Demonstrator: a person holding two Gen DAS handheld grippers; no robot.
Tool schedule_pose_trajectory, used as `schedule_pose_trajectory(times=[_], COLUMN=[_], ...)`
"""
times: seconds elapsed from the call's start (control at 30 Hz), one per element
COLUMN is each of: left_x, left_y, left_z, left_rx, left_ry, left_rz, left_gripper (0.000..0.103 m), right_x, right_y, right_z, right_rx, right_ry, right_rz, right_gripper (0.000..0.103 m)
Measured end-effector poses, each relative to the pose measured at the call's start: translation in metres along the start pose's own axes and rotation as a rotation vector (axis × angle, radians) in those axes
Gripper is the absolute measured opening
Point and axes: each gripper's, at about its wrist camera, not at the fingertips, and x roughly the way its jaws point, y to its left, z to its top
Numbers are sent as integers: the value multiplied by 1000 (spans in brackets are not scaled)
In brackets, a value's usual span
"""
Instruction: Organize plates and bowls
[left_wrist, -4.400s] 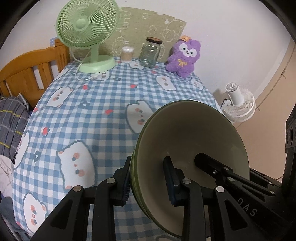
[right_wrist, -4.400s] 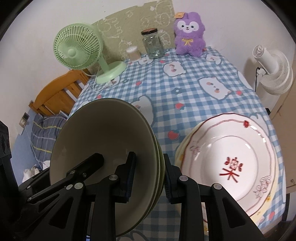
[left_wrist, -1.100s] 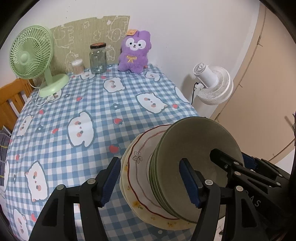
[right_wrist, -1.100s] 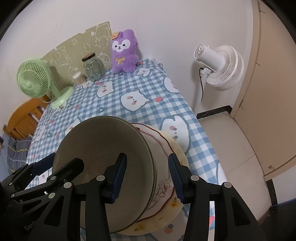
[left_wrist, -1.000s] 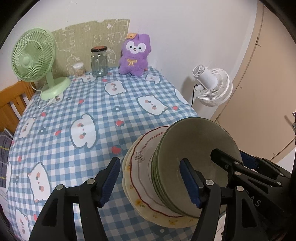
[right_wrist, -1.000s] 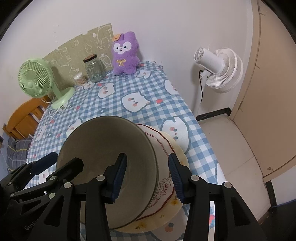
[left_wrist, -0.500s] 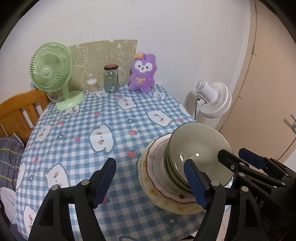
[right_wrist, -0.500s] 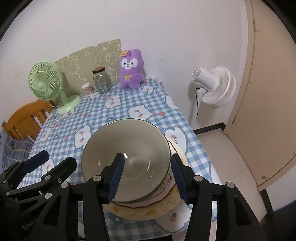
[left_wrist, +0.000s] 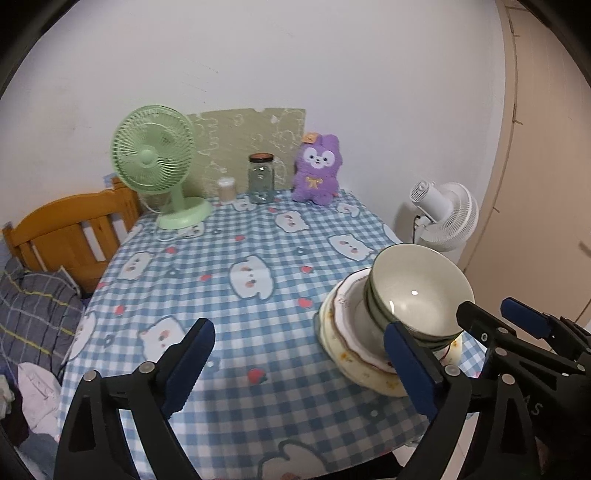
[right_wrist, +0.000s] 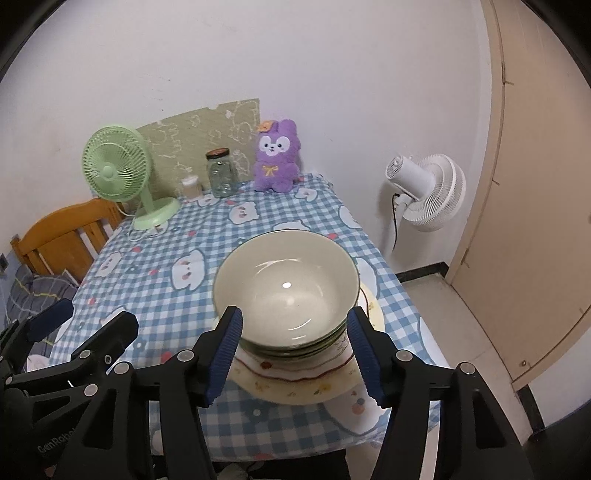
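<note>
We are releasing the stack of green bowls (right_wrist: 286, 291), which is now sitting nested on the stacked plates (right_wrist: 306, 384) near the right front corner of the checked tablecloth (left_wrist: 229, 295). To finish this step well, we are judging that both tools should be drawn straight back and upward, away from the rims, so that no pad catches an edge and drags the pile toward the table's side, which is close.

The left gripper (left_wrist: 295, 369) has just been opening; its jaws are standing wide apart with only tablecloth between them, and the bowls are lying to the right of its right finger (left_wrist: 410, 365), apart from the pad as far as we can tell. The right gripper (right_wrist: 295, 354) has also just been opening. The front of the pile appears between its two blue pads (right_wrist: 225, 350), but they are not pressing on the rim; a gap is showing on each side.

Both tools are pointing down at a slant toward the table, the left one looking across the cloth toward the green fan (left_wrist: 155, 162), the right one centred over the bowls.
</note>
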Motion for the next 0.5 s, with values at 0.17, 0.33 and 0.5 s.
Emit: schedule_pose_trajectory(times=[0.17,0.33,0.5], left_x=[-19,-34,-45], left_y=[10,22,29], left_z=[-11,-22,-33], left_rx=[-10,-28,-25], left_ry=[-30,-57,-77], left_rz=[35,74,107], left_gripper=[97,101,102], right_x=[-16,-31,-41], right_y=[10,20,27], right_z=[-10,-19,-29], right_rx=[-15,-25,-30], right_ry=[-28,-62,-81], right_rz=[0,-1,8], right_gripper=[69,76,79])
